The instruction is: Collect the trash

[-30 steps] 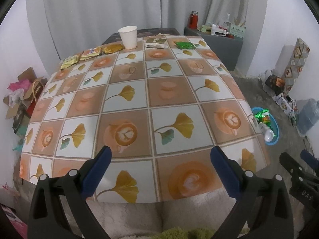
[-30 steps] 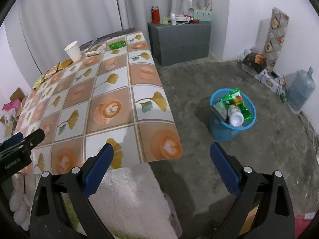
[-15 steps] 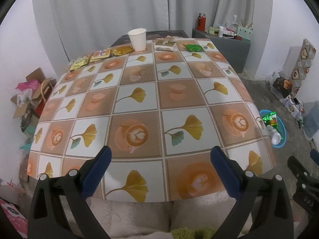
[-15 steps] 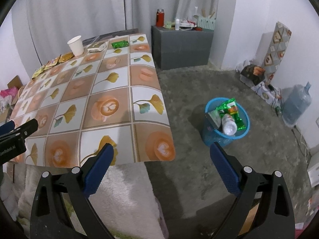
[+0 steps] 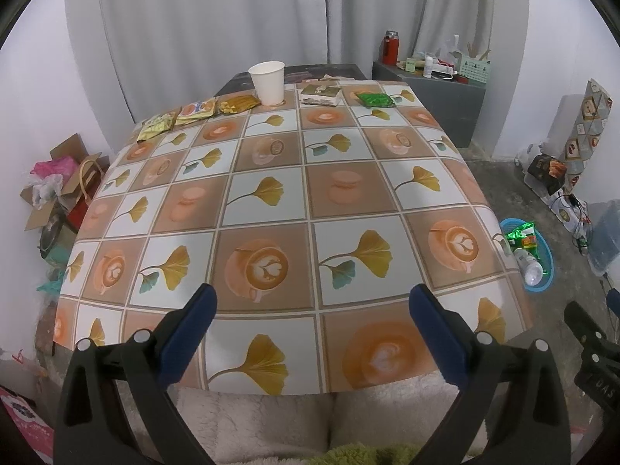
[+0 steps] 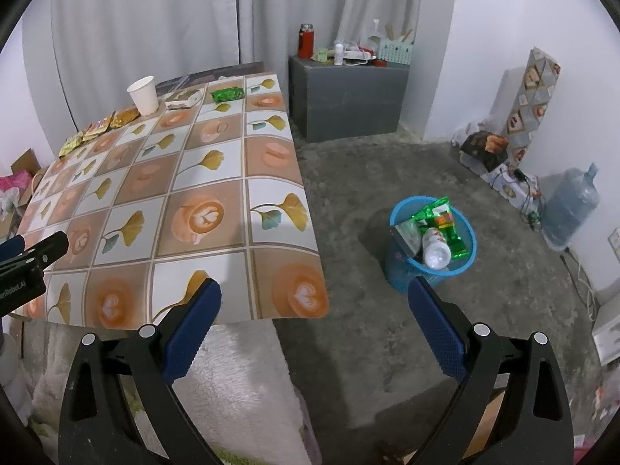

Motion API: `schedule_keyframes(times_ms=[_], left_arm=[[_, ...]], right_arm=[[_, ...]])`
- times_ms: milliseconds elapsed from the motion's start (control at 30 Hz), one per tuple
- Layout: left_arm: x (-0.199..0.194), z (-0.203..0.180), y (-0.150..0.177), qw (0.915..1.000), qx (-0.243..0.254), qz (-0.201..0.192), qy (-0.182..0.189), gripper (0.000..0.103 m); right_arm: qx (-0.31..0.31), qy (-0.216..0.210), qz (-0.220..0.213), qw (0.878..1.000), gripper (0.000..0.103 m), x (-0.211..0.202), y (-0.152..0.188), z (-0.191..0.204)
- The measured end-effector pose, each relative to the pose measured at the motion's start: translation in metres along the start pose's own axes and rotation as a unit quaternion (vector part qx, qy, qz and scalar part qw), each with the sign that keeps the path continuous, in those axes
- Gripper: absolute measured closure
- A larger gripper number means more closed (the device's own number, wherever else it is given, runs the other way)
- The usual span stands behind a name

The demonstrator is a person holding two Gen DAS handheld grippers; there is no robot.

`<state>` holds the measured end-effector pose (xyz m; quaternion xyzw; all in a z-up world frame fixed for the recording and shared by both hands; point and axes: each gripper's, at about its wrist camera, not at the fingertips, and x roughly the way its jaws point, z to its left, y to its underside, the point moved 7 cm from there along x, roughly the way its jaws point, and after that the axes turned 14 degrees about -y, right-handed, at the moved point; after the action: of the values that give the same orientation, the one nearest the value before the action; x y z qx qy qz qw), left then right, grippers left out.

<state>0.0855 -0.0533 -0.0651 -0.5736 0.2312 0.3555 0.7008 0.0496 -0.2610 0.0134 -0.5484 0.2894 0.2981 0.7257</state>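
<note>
We see a wide counter [image 5: 271, 201] under a glossy cloth of ginkgo-leaf and coffee-cup squares, grey curtains [image 5: 217, 27] hanging behind it. At its far edge the trash lies in a row: three yellow and gold snack wrappers [image 5: 195, 110], a white paper cup [image 5: 267, 82] standing upright just beside them, a flat printed packet [image 5: 321, 95], then a green foil wrapper [image 5: 374, 99]. Nothing lies between us and that row but bare cloth. On the concrete floor off the counter's right side stands a round blue plastic bin [image 6: 432, 240], already holding green wrappers and a clear bottle. Our left tongs [image 5: 312, 304] hover over the near counter edge, blue pads spread wide, gripping nothing. Our right tongs [image 6: 314, 298] hang past the counter's corner, likewise spread wide and bare. The print on the wrappers is too small to read.
</note>
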Motion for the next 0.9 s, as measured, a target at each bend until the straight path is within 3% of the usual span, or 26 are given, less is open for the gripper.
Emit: schedule_keyframes(times_ms=[900], left_arm=[[-0.0022, 0.0014, 0.0003, 1.0000, 0.000, -0.001, 0.000, 0.006]], right_arm=[[-0.001, 0.001, -0.002, 1.000, 0.011, -0.0013, -0.0012, 0.0015]])
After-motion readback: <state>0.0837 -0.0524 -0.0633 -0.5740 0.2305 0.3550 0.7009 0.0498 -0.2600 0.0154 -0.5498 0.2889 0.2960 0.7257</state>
